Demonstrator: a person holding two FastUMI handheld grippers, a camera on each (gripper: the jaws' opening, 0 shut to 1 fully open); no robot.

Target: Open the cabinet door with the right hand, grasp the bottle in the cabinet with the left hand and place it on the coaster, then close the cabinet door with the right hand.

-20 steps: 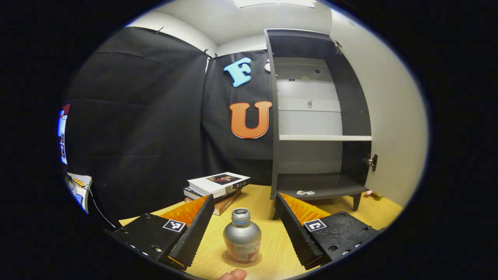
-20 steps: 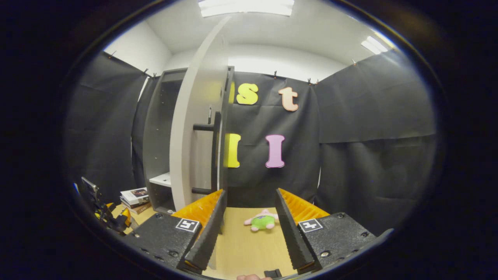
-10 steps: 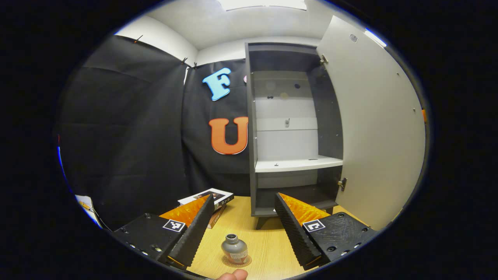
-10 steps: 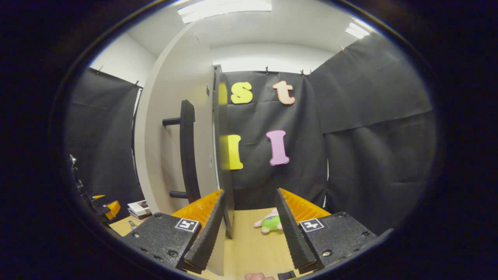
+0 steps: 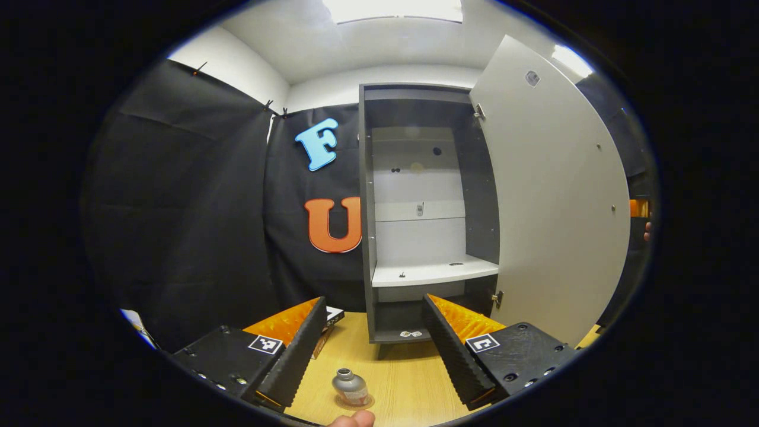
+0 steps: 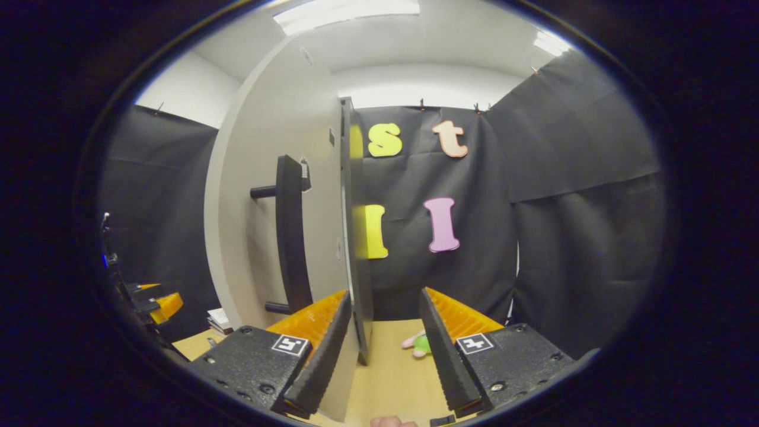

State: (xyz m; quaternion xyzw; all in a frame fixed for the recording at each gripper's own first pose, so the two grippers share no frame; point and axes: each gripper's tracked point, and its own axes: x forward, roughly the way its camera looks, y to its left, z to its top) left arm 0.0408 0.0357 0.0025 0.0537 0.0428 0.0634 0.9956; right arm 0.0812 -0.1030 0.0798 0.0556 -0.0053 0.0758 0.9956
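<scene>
A small silver bottle [image 5: 350, 385] stands upright and uncapped on a round coaster [image 5: 356, 402] on the wooden table. My left gripper [image 5: 373, 299] hovers open above and behind it, holding nothing. The dark cabinet [image 5: 424, 178] stands open, its white shelf [image 5: 433, 274] bare, and its pale door [image 5: 557, 196] is swung out to the right. In the right gripper view the door's outer face [image 6: 261, 196] and black bar handle [image 6: 290, 231] are close on the left. My right gripper [image 6: 382, 293] is open beside the door's edge, and I cannot tell if it touches.
Books [image 5: 332, 314] lie stacked left of the cabinet. A pink and green plush toy [image 6: 418, 343] lies on the table [image 6: 388, 373] past the right gripper. Black cloth walls close in the booth. A fingertip [image 5: 353, 420] shows at the bottom edge of the left gripper view.
My left gripper has pulled back from the bottle, which now looks much smaller. My right gripper has come round to the door's outer face, and the handle looks closer.
</scene>
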